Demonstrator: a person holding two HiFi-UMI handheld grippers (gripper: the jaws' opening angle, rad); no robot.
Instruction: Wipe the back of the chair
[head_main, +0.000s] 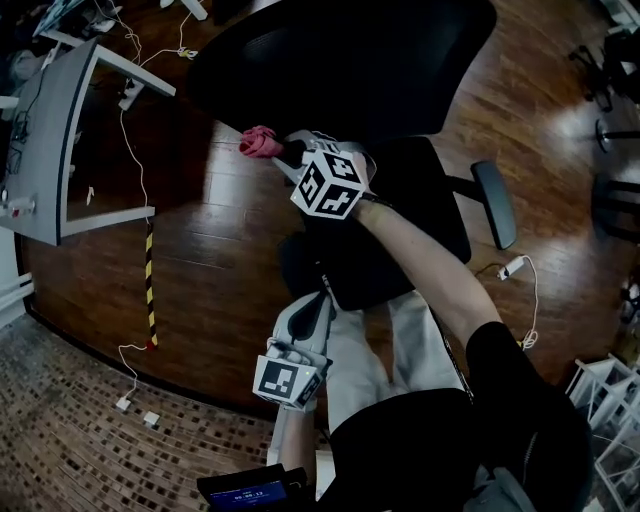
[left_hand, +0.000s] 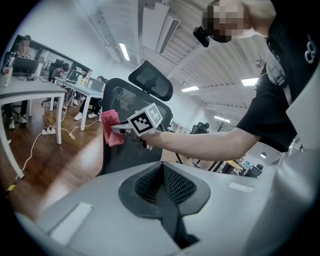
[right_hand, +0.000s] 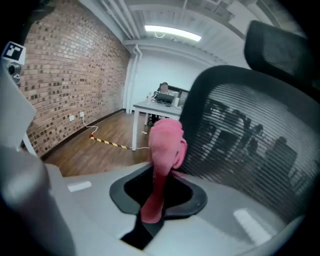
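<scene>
A black office chair is seen from above, its mesh backrest (head_main: 340, 60) beyond the seat (head_main: 400, 230). My right gripper (head_main: 283, 150) is shut on a pink cloth (head_main: 259, 142) at the backrest's left edge. In the right gripper view the cloth (right_hand: 165, 145) hangs bunched from the jaws, right beside the mesh back (right_hand: 250, 135). The left gripper view shows that cloth (left_hand: 111, 127) against the side of the chair back (left_hand: 130, 150), under the headrest (left_hand: 151, 80). My left gripper (head_main: 318, 305) is held low near the person's body, away from the chair, jaws together and empty.
A grey desk (head_main: 50, 130) stands to the left, with white cables (head_main: 135, 150) and a yellow-black floor strip (head_main: 151, 285) beside it. The chair's armrest (head_main: 495, 200) sticks out on the right. A white rack (head_main: 605, 400) stands at bottom right. A brick wall (right_hand: 70, 75) is on the left.
</scene>
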